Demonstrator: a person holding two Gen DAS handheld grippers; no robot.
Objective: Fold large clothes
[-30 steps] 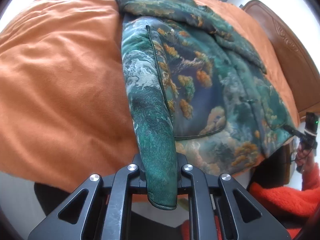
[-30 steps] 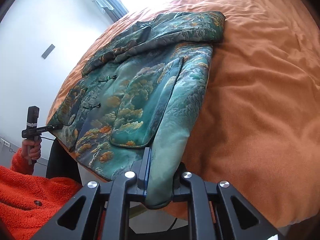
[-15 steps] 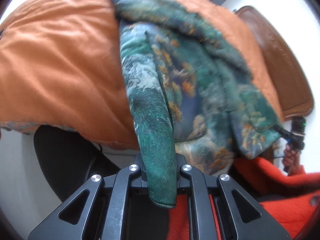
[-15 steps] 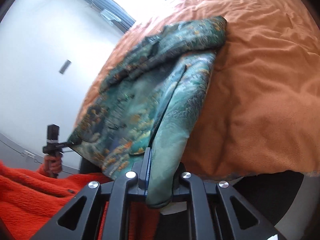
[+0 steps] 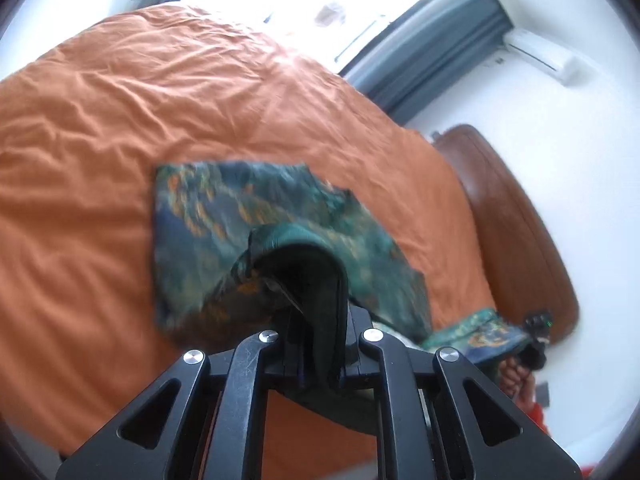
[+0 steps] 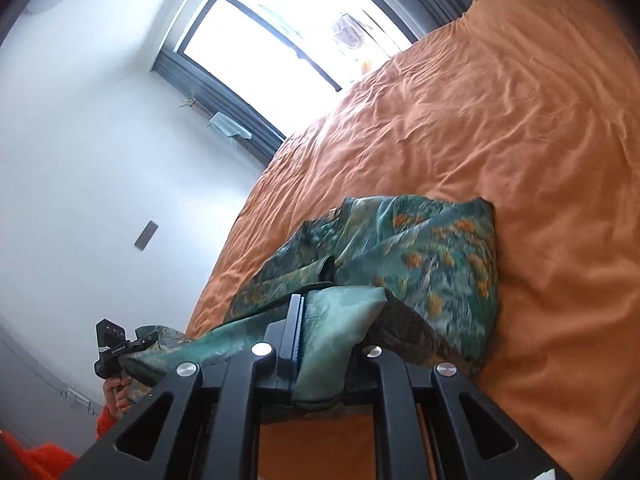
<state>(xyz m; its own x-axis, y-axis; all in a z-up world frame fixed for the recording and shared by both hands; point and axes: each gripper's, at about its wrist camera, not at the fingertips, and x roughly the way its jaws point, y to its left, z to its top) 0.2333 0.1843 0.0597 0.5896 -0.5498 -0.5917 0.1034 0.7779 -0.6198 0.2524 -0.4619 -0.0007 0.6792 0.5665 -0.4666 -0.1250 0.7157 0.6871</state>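
A green brocade jacket [image 5: 224,216] with orange and blue landscape print lies on the orange bedspread [image 5: 100,120]. My left gripper [image 5: 320,336] is shut on one hem corner, lifted above the bed and folded over toward the collar end. My right gripper [image 6: 316,356] is shut on the other hem corner of the jacket [image 6: 432,264], also lifted. Each gripper shows in the other's view: the right one [image 5: 536,332] at lower right, the left one [image 6: 112,348] at lower left, both holding cloth. The jacket's lower half arches over its upper half.
A brown wooden headboard [image 5: 508,224] stands at the bed's right side. A bright window [image 6: 288,36] with a dark frame is beyond the bed. White walls [image 6: 80,140] surround. An orange fleece sleeve [image 6: 44,456] shows at lower left.
Both grippers have risen and swung forward over the bed with the jacket hem. The jacket, flat and stretched before, is now doubled over itself.
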